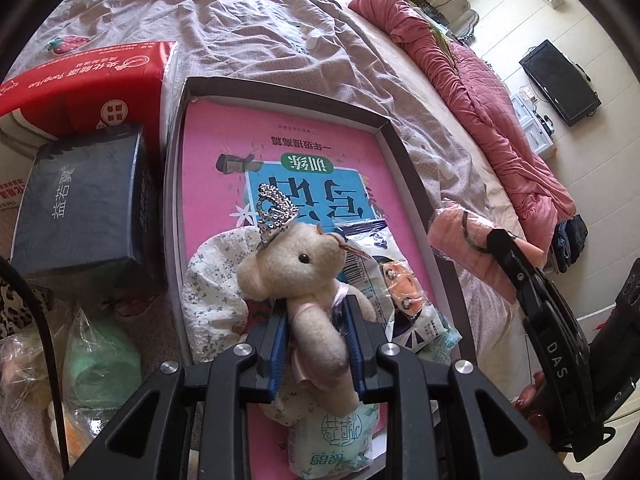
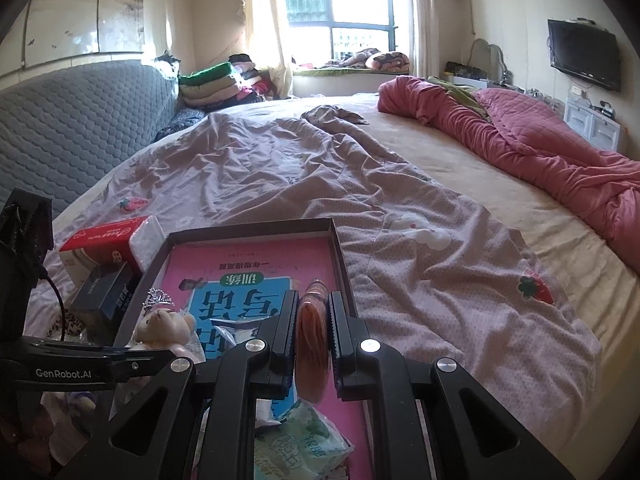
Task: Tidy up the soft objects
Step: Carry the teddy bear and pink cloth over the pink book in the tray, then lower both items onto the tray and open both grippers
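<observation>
1. Right now the left gripper (image 1: 316,344) is clamped on a small cream teddy bear (image 1: 308,276) with a silver tiara; the blue pads squeeze its body, head pointing away from the fingers, long axis in line with them.
2. Below the bear lies the shallow grey box (image 1: 404,160), lined with a pink book (image 1: 224,148). Already in it are a white floral cloth (image 1: 212,284), a clear snack packet (image 1: 384,264) and a green tissue pack (image 1: 340,436).
3. The right gripper (image 2: 314,344) is closed tight on a wrapped peach-coloured cloth (image 2: 314,320), held edge-on between the jaws, long axis running forward along the fingers. In the left view the same packet (image 1: 464,240) hangs just outside the box's right wall.
4. The relation that matters: the bear sits directly over the box's near half, above the floral cloth, so the left hand is the nearer one and probably only needs to lower and let go.
5. The right packet hovers at the box's right rim (image 2: 340,252), so it seems to need a short shift inward before release.
6. Risk, as I judge it: the near end is crowded, so the bear may roll onto the snack packet.
</observation>
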Action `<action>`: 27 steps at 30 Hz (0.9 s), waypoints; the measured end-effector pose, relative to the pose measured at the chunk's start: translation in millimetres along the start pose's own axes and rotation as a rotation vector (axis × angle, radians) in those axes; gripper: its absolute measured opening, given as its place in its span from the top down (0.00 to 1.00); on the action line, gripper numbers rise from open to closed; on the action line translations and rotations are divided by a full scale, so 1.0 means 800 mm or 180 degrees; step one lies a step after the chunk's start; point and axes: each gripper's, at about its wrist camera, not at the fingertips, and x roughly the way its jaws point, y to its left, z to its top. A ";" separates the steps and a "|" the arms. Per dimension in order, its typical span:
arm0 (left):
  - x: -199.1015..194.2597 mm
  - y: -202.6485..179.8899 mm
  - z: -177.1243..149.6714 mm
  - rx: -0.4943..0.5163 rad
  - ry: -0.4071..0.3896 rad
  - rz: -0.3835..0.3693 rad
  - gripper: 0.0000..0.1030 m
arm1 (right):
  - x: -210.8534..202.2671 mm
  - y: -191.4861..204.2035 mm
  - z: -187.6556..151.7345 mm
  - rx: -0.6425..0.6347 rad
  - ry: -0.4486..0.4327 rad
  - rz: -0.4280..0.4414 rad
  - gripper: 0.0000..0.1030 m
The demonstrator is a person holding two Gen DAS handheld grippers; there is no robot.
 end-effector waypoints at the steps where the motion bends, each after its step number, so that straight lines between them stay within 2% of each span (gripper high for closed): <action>1: 0.000 0.000 0.000 0.0001 0.0004 0.0002 0.74 | 0.002 0.001 -0.001 -0.0021 0.0010 -0.0009 0.86; 15: 0.002 0.002 0.001 -0.0019 0.0052 0.0012 0.73 | 0.032 0.018 -0.013 -0.0337 0.0289 -0.0060 0.85; 22: 0.001 0.003 0.001 -0.0031 0.0064 -0.0001 0.73 | 0.040 0.024 -0.021 -0.0350 0.0492 0.0108 0.84; 27: 0.002 0.003 0.002 -0.0040 0.0071 -0.0007 0.73 | 0.040 0.020 -0.022 -0.0239 0.0528 0.0237 0.83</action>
